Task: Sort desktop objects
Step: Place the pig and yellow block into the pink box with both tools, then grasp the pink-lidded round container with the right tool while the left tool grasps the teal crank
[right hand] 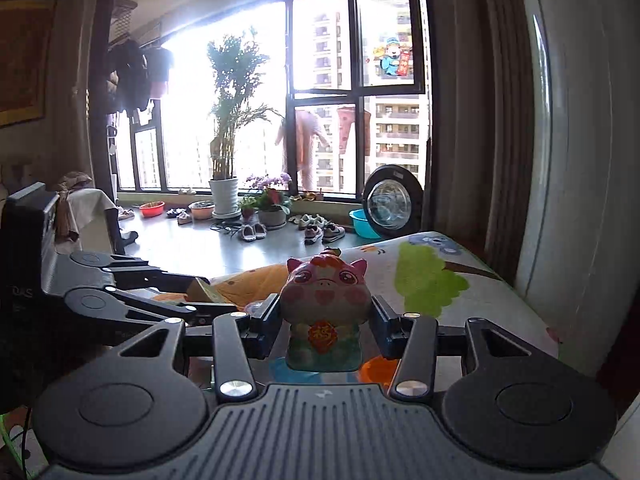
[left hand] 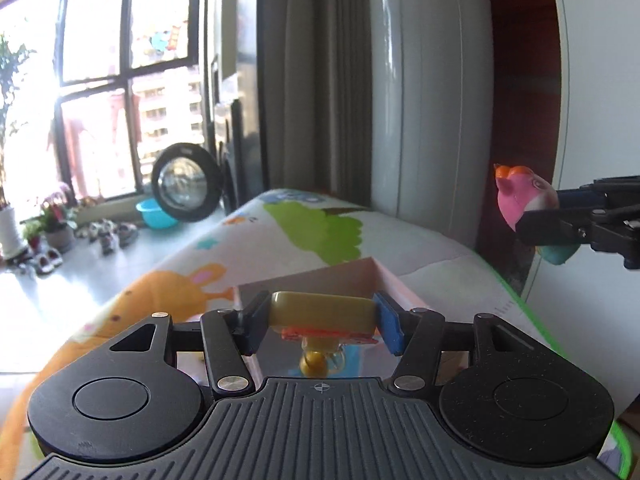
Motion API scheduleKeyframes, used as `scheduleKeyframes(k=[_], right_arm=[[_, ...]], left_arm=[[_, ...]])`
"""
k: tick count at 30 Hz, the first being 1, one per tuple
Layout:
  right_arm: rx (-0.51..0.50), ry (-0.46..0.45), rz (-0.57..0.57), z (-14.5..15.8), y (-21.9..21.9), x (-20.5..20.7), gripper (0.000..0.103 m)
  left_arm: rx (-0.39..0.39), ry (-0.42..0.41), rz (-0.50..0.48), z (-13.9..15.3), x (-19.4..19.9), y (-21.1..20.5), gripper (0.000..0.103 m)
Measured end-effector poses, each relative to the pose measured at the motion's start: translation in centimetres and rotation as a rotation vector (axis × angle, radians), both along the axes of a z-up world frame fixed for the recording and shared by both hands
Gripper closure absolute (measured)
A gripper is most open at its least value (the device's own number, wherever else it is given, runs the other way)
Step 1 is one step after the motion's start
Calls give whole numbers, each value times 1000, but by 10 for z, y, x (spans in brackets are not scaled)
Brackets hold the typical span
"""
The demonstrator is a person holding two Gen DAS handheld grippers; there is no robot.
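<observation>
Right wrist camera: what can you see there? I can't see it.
The right gripper holds a pink piggy figurine between its fingers, above a cartoon-print mat. Behind are a sunny window and a potted plant.

The yellow plastic toy [left hand: 322,312] hid its lower part behind the left gripper's [left hand: 322,322] body. The pink pig figurine [left hand: 520,200] was partly covered by the right gripper [left hand: 560,220], itself cut by the frame's edge.
</observation>
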State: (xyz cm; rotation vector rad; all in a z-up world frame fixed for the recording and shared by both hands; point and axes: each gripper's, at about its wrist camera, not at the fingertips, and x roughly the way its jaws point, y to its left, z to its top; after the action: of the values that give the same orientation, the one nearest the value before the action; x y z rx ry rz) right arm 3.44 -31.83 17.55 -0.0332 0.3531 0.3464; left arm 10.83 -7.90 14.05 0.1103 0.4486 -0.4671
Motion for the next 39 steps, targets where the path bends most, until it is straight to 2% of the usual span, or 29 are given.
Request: scheduleKeyframes(k=[3,5,8,9,13,19,21,25,28,31,33,36,39], right_arm=[[9,43,-24,-9,-6,16,56],[17,66,-40,-14,-10,25,56],[33,102,-53,-21,-14,38,56],[33,120,-55,-23,-12,45,56],[22,220,-49,-36,9,85,56],[100,421,-44,-67,60,176,56],[113,442,-48,-80,76,200,56],[-33,446,-76,-103,107,221,51],[-99,387,-43,-89,128,212,51],[-132,350,6,-71,155,213,41],[-170,338,48,-68,181,221,29],[-256,363,63,-84,223,245,26],[-375,381,22,-110,253,268,26]], left_arm=[[-24,89,-19,-18,32,-29,42],[-32,132,-17,-27,39,-31,38],[1,95,4,-33,21,-12,17],[27,76,26,-36,10,-2,15],[119,55,103,-53,-22,30,9],[126,118,201,-88,-48,73,7],[99,142,231,-93,-53,89,7],[69,156,292,-101,-55,117,4],[39,164,340,-107,-51,131,3],[-1,164,357,-112,-48,136,3],[-21,164,353,-115,-48,137,3],[-27,182,353,-122,-45,139,3],[-45,190,354,-125,-47,142,3]])
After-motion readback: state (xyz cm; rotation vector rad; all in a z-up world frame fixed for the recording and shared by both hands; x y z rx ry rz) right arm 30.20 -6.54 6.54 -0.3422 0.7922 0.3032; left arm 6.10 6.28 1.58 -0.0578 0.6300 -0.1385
